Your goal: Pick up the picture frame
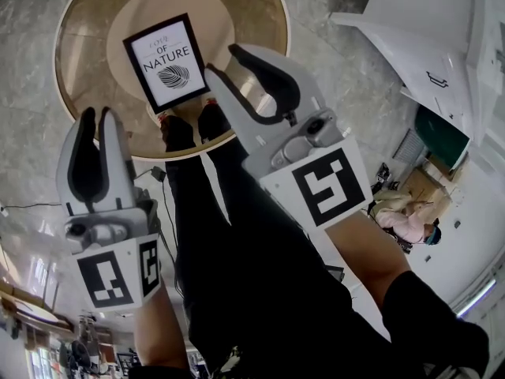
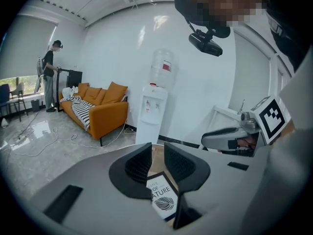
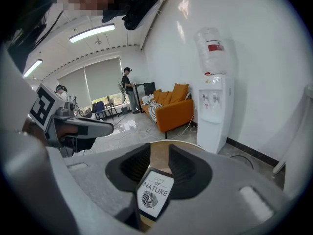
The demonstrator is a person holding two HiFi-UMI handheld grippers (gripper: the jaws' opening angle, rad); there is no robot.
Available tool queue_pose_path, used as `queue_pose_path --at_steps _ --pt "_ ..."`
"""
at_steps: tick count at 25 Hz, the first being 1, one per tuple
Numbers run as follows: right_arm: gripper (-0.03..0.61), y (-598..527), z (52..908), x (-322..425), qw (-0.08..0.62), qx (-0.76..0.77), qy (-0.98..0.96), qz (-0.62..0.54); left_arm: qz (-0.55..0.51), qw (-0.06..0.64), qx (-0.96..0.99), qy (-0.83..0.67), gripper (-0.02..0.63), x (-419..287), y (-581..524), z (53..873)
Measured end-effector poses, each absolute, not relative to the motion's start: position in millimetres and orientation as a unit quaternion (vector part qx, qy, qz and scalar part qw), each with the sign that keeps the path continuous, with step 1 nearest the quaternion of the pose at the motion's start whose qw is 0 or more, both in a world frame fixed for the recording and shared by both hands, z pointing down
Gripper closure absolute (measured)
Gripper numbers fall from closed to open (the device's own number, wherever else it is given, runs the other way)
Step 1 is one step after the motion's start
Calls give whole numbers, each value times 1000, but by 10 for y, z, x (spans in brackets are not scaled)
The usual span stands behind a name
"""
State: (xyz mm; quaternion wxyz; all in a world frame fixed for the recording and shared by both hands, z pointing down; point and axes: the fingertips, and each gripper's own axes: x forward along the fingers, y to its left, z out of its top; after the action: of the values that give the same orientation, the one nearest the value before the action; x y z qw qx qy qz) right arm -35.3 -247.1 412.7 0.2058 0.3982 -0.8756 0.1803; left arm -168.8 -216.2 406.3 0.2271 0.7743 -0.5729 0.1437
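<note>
Grey left gripper (image 1: 96, 115) and right gripper (image 1: 222, 58) are held side by side, pointing forward and downward over the round wooden table (image 1: 79, 77). Both jaw pairs stand apart and empty, the left pair with the narrower gap. The black picture frame (image 1: 167, 61) lies on the table, below and ahead of both tips, nearer the right gripper, and is not contacted.
</note>
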Motion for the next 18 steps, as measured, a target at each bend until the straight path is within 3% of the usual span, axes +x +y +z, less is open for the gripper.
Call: queue_pose_path --at_steps 18 --pt "462 -2241 5540 -447 222 387 -878 173 148 232 766 -581 495 -1712 -1988 5399"
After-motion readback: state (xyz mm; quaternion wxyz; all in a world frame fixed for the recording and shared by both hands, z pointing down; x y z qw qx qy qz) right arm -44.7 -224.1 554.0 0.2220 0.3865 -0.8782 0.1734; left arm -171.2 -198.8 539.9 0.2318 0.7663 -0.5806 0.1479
